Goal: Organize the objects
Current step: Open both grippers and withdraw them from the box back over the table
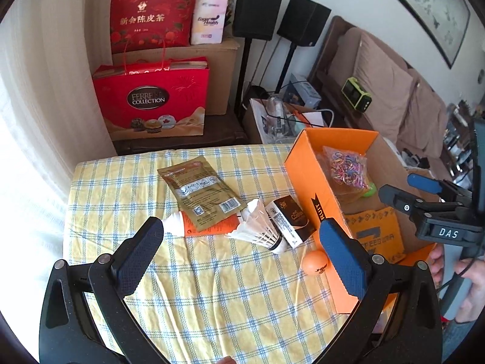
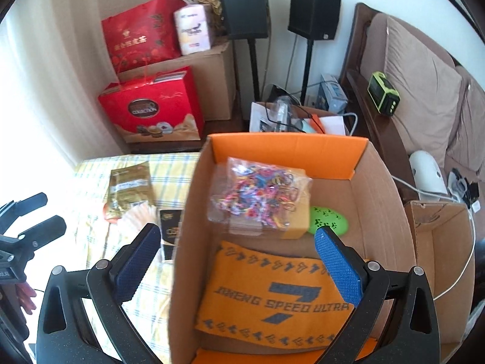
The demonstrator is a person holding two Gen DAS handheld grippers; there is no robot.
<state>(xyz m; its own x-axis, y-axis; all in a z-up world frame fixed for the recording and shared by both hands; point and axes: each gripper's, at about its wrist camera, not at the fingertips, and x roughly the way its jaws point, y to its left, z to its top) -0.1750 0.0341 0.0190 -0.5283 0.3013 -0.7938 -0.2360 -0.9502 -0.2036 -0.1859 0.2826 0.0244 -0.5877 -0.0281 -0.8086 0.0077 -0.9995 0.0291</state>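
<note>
On the checked tablecloth [image 1: 188, 297] lie a gold pouch [image 1: 200, 192], an orange-and-white tube [image 1: 178, 223] partly under it, a white shuttlecock [image 1: 260, 230], a small coffee box [image 1: 289, 221] and an orange ball [image 1: 315, 262]. An orange cardboard box [image 1: 306, 182] stands at the right; it holds a bag of coloured rubber bands [image 2: 257, 194], an orange towel [image 2: 272, 297] and a green disc [image 2: 329, 220]. My left gripper [image 1: 242, 248] is open and empty above the items. My right gripper [image 2: 239, 261] is open and empty over the box's near-left wall; it also shows in the left wrist view [image 1: 424, 194].
Red gift bags [image 1: 151, 100] and a brown carton [image 1: 218, 69] stand behind the table. Two black speakers [image 1: 257, 9] on stands are by the wall. A sofa [image 1: 391, 91] runs along the right. A second brown carton [image 2: 439, 242] sits right of the orange box.
</note>
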